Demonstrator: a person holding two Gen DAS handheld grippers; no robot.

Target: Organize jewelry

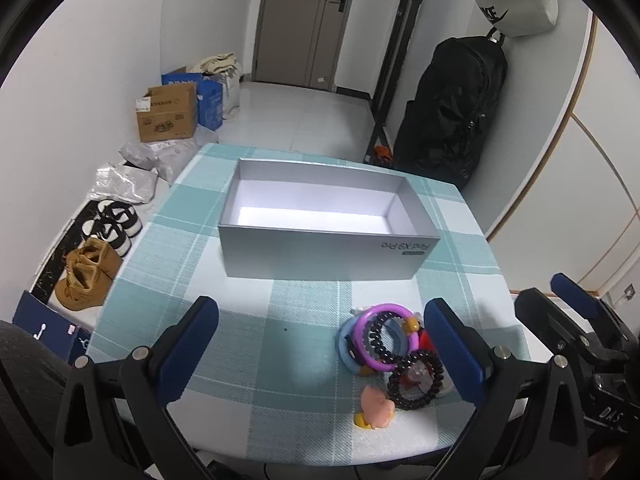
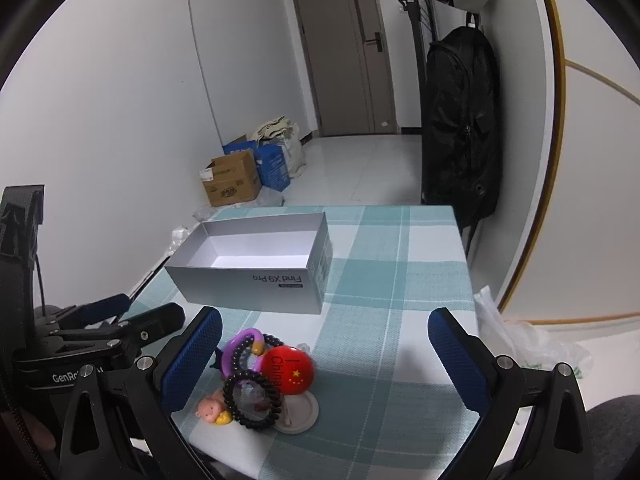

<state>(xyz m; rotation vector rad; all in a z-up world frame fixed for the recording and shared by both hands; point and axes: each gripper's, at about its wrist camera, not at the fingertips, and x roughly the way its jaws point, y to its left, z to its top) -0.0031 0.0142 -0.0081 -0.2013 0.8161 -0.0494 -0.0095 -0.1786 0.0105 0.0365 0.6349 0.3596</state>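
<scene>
Item: jewelry heap (image 2: 260,384) at the table's near edge; empty phone box (image 1: 320,216) mid-table. Both our left tongs (image 1: 320,344) and right tongs (image 2: 324,356) gape, unloaded. We advise pinching one beaded bracelet (image 2: 252,400) alone.

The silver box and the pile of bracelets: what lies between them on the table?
Only bare checked cloth lies between the silver box and the bracelets; both views show it.

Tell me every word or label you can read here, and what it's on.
"Find X9 Pro": grey box, printed upside down.
"I China" with yellow stars: red badge.
"GenRo…", cut off: left gripper body.
"DAS": right gripper body.
Cardboard box print: too blurred.
</scene>
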